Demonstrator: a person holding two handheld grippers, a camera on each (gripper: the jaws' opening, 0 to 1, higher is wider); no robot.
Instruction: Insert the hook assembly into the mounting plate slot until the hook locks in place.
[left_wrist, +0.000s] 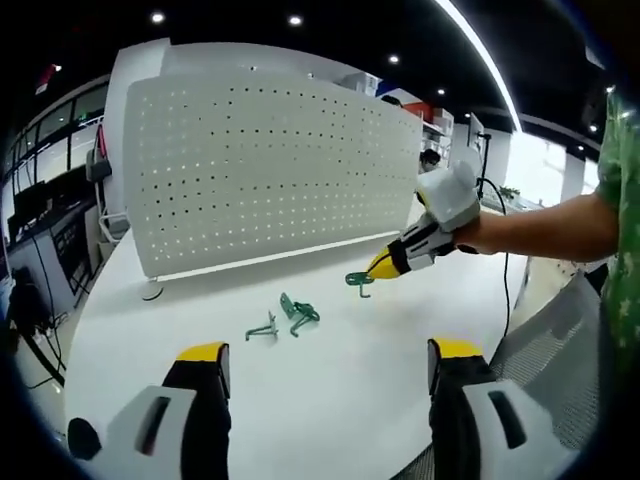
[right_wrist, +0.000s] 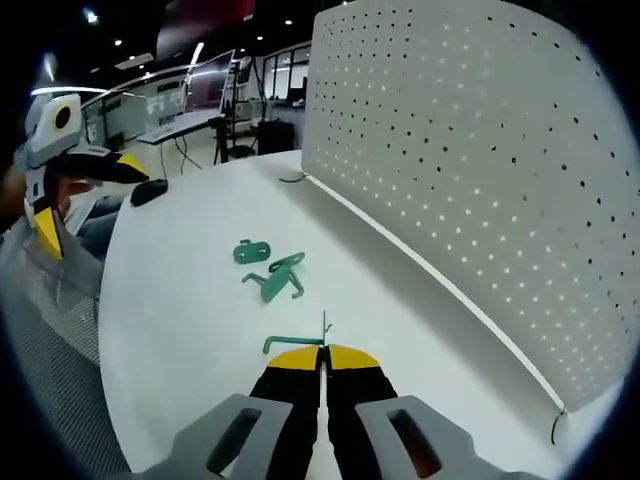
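Observation:
A white pegboard mounting plate (left_wrist: 270, 170) stands upright along the back of the white table (left_wrist: 330, 400). In the left gripper view my left gripper (left_wrist: 328, 360) is open and holds nothing. My right gripper (left_wrist: 385, 265) comes in from the right, shut on a green hook (left_wrist: 360, 281) just above the table, short of the plate. Two more green hook pieces (left_wrist: 262, 328) (left_wrist: 298, 312) lie loose on the table. In the right gripper view the right gripper (right_wrist: 322, 358) pinches the green hook (right_wrist: 293, 343); the pegboard (right_wrist: 480, 170) rises on the right, loose pieces (right_wrist: 252, 251) (right_wrist: 278, 277) lie ahead, and the left gripper (right_wrist: 88, 198) hangs at far left.
A person's arm (left_wrist: 540, 228) in a green sleeve reaches in from the right. A mesh chair (left_wrist: 560, 340) stands by the table's rounded edge. A dark small object (right_wrist: 150, 190) and a cable (right_wrist: 292, 177) lie at the table's far end. Office desks and monitors stand beyond.

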